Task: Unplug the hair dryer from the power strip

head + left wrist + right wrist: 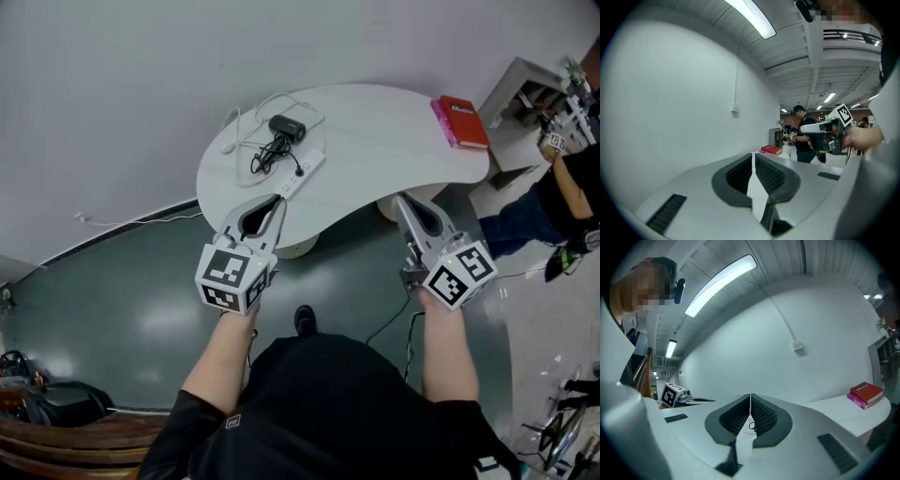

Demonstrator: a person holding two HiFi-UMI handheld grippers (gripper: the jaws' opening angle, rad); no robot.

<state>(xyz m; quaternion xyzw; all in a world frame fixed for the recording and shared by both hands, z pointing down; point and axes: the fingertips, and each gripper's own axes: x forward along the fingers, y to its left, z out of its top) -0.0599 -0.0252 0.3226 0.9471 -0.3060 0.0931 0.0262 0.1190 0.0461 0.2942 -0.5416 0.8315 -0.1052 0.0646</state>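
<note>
Head view: hair dryer (pixel 286 127) and power strip (pixel 305 172) upper centre, on white table (pixel 394 141).
Left gripper view: left gripper (pixel 753 157) clenched, empty.
Right gripper view: right gripper (pixel 750 397) clenched, empty.
Open jaws on approach; pin strip, pull plug (pixel 298 172) straight out.

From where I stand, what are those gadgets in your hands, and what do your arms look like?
The pale grey plastic left gripper and right gripper each have tapered fingers lined with black ribbed pads, plus a white cube of black square markers. Short black sleeves; forearms bare.
</note>
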